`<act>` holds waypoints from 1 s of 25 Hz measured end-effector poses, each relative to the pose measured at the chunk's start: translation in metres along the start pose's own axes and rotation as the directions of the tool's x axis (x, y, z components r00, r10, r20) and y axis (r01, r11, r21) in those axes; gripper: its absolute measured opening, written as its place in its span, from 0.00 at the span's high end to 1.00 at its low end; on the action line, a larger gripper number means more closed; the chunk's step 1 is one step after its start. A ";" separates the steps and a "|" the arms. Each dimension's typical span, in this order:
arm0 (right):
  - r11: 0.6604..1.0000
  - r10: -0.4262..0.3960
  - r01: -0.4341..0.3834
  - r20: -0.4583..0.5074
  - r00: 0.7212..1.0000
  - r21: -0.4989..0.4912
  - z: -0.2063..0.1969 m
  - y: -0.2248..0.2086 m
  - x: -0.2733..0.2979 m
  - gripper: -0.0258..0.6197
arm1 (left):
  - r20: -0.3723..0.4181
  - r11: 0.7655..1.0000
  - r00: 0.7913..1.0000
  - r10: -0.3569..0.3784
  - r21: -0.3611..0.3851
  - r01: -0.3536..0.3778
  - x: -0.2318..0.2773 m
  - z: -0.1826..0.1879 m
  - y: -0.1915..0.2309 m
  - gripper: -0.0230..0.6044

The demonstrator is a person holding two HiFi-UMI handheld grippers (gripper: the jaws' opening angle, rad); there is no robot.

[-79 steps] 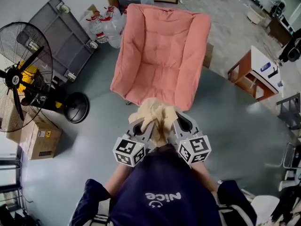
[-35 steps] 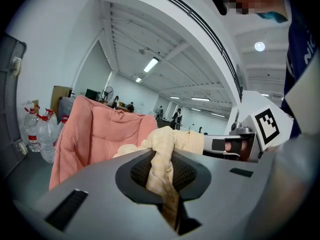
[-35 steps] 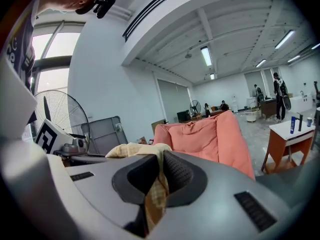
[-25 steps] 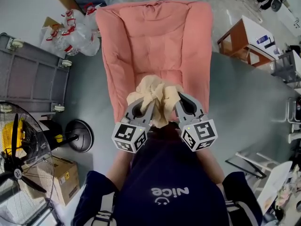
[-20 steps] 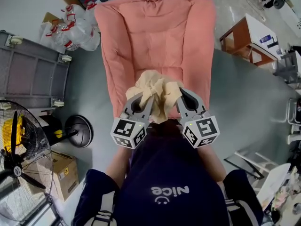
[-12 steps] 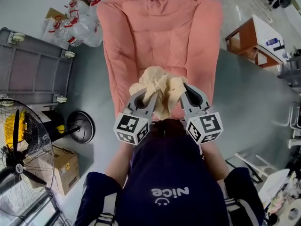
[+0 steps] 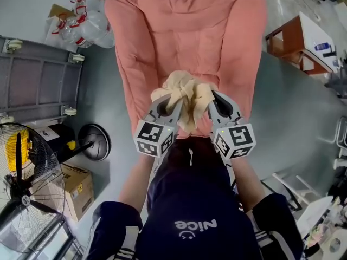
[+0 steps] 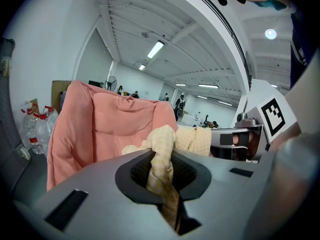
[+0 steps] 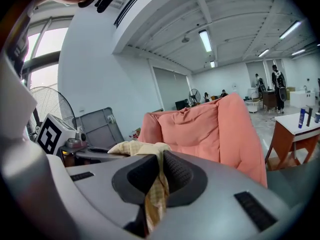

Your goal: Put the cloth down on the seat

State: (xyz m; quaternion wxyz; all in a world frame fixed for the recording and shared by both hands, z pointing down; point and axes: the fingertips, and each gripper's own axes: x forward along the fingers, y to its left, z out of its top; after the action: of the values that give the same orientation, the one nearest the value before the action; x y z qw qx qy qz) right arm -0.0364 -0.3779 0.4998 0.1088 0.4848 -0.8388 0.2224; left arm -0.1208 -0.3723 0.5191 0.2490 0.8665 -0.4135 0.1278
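Left claw [image 7: 172, 104]: clamped on one bunched fold of the cloth [image 7: 186, 88].
Right claw [image 7: 211, 103]: clamped on a neighbouring fold.
Cloth: gathered between both claws, over the front edge of the pink seat [image 7: 184, 42].
Handling: light and limp; pinch the bunched folds and expect it to slump.

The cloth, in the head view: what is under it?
The pink chair's seat lies under the cloth. The bunched cloth, the left gripper and the right gripper, both shut on it, cover the spot directly below, so contact with the seat cannot be judged.
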 end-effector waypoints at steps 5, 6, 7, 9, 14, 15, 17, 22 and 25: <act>0.999 -0.023 0.025 -0.030 0.999 0.039 -0.022 -0.027 0.031 0.87 | -0.039 1.000 0.999 0.014 -0.022 -0.015 0.037 -0.016 0.027 0.89; 0.999 -0.026 0.028 -0.039 0.999 0.044 -0.027 -0.033 0.038 0.87 | -0.049 0.999 0.999 0.018 -0.028 -0.019 0.045 -0.020 0.032 0.89; 0.998 -0.027 0.030 -0.048 0.998 0.050 -0.033 -0.038 0.045 0.87 | -0.062 0.999 0.998 0.022 -0.034 -0.024 0.053 -0.026 0.037 0.89; 0.997 -0.027 0.032 -0.066 0.997 0.067 -0.046 -0.048 0.057 0.87 | -0.098 0.999 0.995 0.027 -0.039 -0.031 0.068 -0.041 0.045 0.89; 0.993 -0.042 0.054 -0.116 0.992 0.103 -0.077 -0.072 0.090 0.87 | -0.148 0.996 0.988 0.042 -0.072 -0.053 0.105 -0.070 0.065 0.89; 0.992 -0.044 0.058 -0.126 0.991 0.109 -0.083 -0.078 0.096 0.87 | -0.154 0.995 0.987 0.050 -0.083 -0.063 0.113 -0.076 0.069 0.89; 0.991 -0.052 0.070 -0.145 0.988 0.118 -0.097 -0.090 0.107 0.87 | -0.169 0.992 0.984 0.061 -0.098 -0.079 0.127 -0.089 0.074 0.89; 0.982 -0.042 0.074 -0.179 0.983 0.175 -0.132 -0.120 0.129 0.87 | -0.212 0.989 0.974 0.084 -0.099 -0.107 0.160 -0.121 0.085 0.89; 0.975 -0.045 0.083 -0.180 0.983 0.208 -0.152 -0.130 0.138 0.87 | -0.251 0.991 0.964 0.086 -0.078 -0.108 0.171 -0.144 0.089 0.89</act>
State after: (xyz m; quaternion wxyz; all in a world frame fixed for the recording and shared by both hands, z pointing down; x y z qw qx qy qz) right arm 0.0010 -0.4667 0.7224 0.1358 0.4992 -0.7811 0.3496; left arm -0.0858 -0.4544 0.7425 0.3310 0.8103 -0.4266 0.2277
